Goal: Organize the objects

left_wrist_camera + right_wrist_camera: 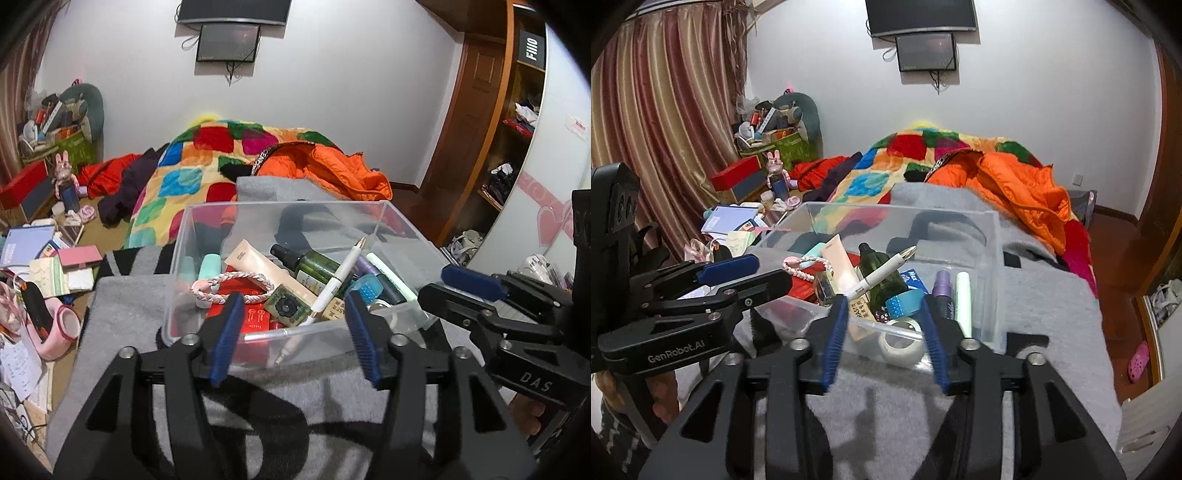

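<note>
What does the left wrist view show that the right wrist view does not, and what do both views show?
Only the left wrist view shows the wooden wardrobe with open shelves and a pink slipper on the floor. Only the right wrist view shows the striped curtain and a roll of clear tape in the box. Both show the clear plastic box, the white pen, the green bottle, and both open claws: left claw, right claw.
</note>
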Demonstrator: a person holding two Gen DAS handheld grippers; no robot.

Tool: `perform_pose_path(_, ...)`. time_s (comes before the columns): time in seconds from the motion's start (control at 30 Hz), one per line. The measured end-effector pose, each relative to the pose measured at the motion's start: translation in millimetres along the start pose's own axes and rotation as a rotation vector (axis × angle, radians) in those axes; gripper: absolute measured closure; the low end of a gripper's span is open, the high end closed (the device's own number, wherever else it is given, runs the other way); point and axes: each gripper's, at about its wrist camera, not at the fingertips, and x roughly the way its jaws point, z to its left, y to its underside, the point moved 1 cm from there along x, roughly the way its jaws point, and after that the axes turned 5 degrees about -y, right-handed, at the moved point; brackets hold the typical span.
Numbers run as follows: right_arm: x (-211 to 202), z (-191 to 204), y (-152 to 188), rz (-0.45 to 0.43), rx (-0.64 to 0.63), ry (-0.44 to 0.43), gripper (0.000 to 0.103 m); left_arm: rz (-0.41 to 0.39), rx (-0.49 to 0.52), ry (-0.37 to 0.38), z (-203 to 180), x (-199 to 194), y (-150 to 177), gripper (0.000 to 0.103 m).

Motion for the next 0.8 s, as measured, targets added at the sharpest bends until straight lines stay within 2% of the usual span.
perform_pose_path(0.13, -13.7, 1.7, 3.8, -0.034, -0.006, 0.017, 0.045, -0.023, 0.014, -0.016, -2.0, -11.9, 4.4, 0.025)
perform_pose_path(0.2, -18.6, 2.3, 5.6, -0.043, -0.013, 0.024, 0.030, -0.028, 0.017, -0.019, -1.3, -15.8, 7.5, 0.018)
perform_pose_path(0.27, -22.9, 3.8, 8.5, -0.055, -0.022, 0.035, 0.020, -0.029, 0.012, -0.022, 0.1, -18.4, 10.9, 0.012)
perform_pose_path(0.8, -29.2, 4.1, 23.6, -0.040, -0.008, 0.033, 0.018, -0.008, -0.020, -0.022, 8.9, -28.4, 30.1, 0.009)
